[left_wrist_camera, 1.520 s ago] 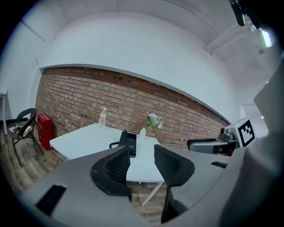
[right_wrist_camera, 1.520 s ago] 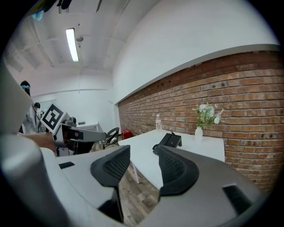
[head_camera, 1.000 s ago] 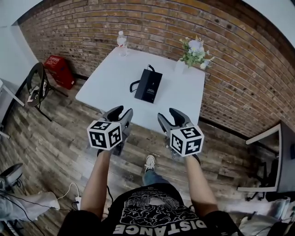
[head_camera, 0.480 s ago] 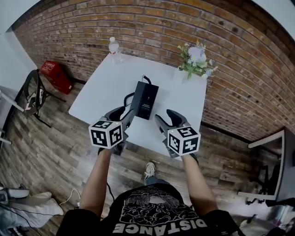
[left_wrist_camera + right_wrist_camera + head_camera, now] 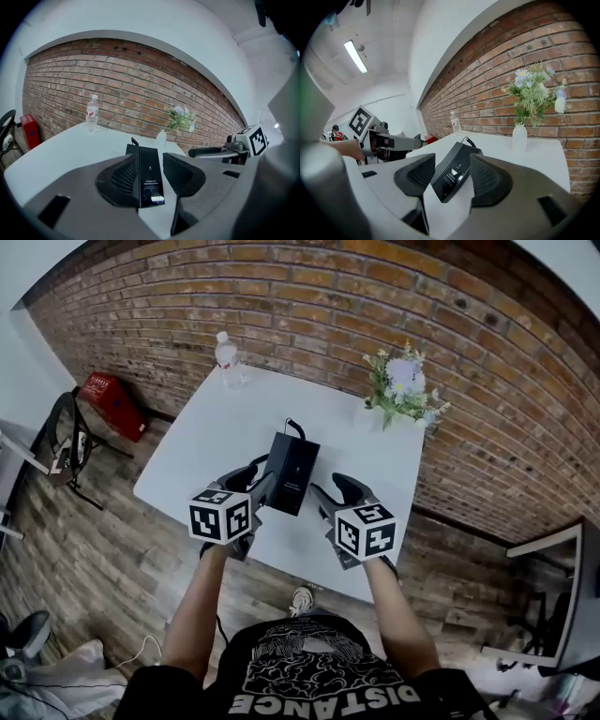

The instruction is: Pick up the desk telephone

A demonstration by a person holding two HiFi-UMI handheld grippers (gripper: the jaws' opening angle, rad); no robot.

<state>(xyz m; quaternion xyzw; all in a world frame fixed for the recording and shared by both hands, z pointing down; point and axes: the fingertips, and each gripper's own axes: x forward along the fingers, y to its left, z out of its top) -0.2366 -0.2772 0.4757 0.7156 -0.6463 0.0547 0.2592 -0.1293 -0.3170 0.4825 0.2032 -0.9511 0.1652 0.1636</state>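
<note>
The desk telephone is a flat black unit lying on the white table, with a black cord at its far end. My left gripper hovers at the phone's near left corner and my right gripper at its near right corner. Both stand open with nothing pressed between their pads. In the left gripper view the telephone shows through the gap of the left gripper, just ahead. The right gripper view shows the telephone at an angle beyond the right gripper.
A water bottle stands at the table's far left corner and a vase of flowers at the far right. A brick wall runs behind. A red crate and a chair are on the floor at left.
Both grippers have moved forward from over the floor at the table's near edge to either side of the phone's near end. Their jaws have stayed apart.
</note>
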